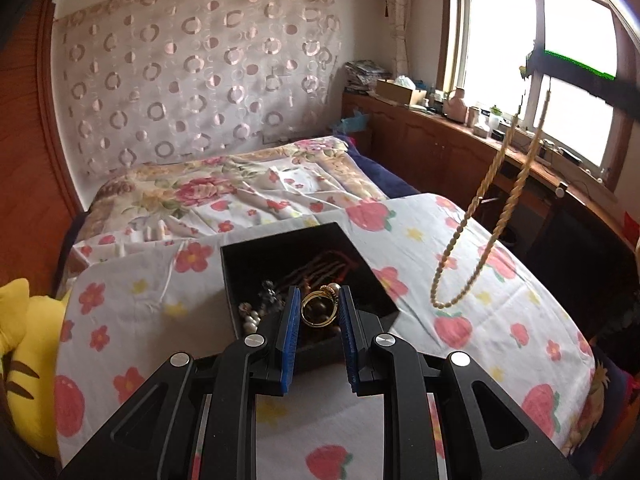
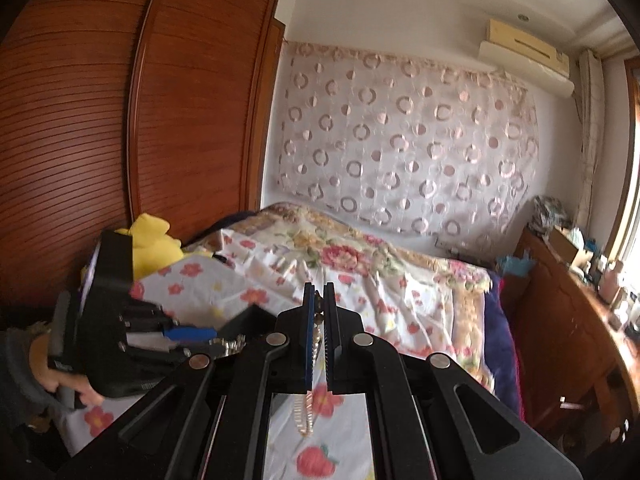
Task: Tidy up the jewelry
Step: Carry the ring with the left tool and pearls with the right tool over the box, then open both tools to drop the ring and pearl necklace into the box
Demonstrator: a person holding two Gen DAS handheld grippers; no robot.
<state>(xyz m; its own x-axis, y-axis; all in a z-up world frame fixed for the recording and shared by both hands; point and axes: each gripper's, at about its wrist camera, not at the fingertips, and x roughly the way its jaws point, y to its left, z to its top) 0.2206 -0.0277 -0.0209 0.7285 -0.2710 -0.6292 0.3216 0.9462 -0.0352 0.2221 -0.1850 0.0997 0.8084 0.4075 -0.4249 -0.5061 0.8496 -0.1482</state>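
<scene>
Left gripper: blue-padded jaws clamped on a gold ring, which stood upright between the pads, its band touching both. The ring hung above the near half of a black jewelry box, clear of the contents.

Inside the box: pearl beads heaped in the near left corner, a dark red corded piece across the middle toward the far wall, and a small silvery item between them. What lay directly under the ring could not be made out.

Right gripper: jaws pressed together on a bead necklace, the strand pinched between the pads and its pale loop dangling below the fingers. In the left wrist view the same necklace hung in a long double strand from the upper right, its lowest loop over the cloth beside the box's right edge, apart from the box. Whether the loop touched the cloth could not be told.

The box sat on a board covered by a white cloth with strawberries and flowers, roughly mid-surface, nearer its far edge. Beyond that edge lay a bed with a floral quilt.

A yellow plush toy rested off the surface's left edge. In the right wrist view, the left gripper's body showed at the left, a person's hand on its handle.
</scene>
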